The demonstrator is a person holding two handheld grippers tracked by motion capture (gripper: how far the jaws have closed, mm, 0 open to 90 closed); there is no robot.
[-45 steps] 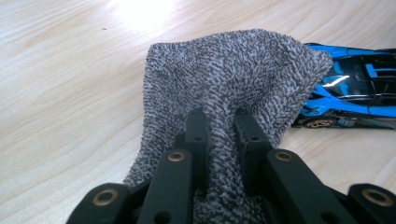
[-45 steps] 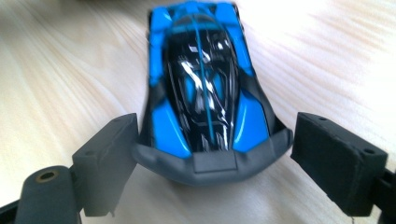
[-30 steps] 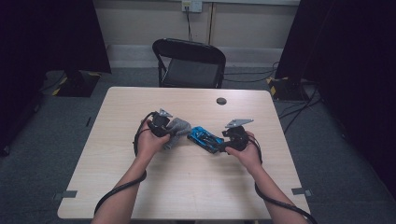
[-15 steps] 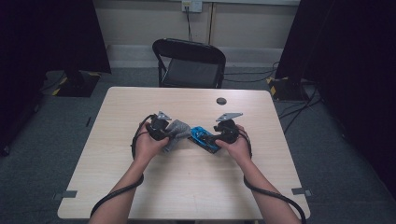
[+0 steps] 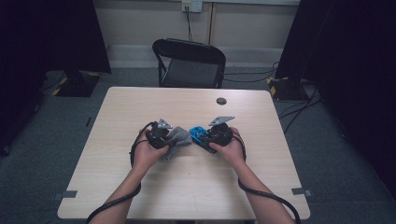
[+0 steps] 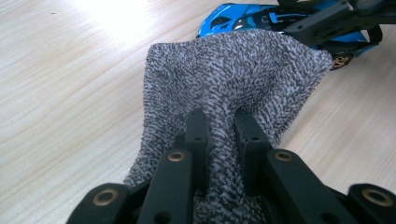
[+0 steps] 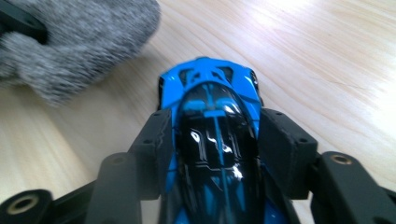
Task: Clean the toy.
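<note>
While the left gripper (image 6: 219, 128) pinches a bunched fold of the grey knit cloth (image 6: 233, 79) against the wooden table (image 5: 196, 186), the right gripper (image 7: 212, 135) has its jaws just closing on a blue toy car (image 7: 212, 121), pads flanking its sides. Cloth and car lie side by side at mid-table, touching.

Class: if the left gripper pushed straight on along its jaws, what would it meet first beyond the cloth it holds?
Probably the blue toy car, lying just past the grey cloth that the left gripper pinches; how near is unclear.
</note>
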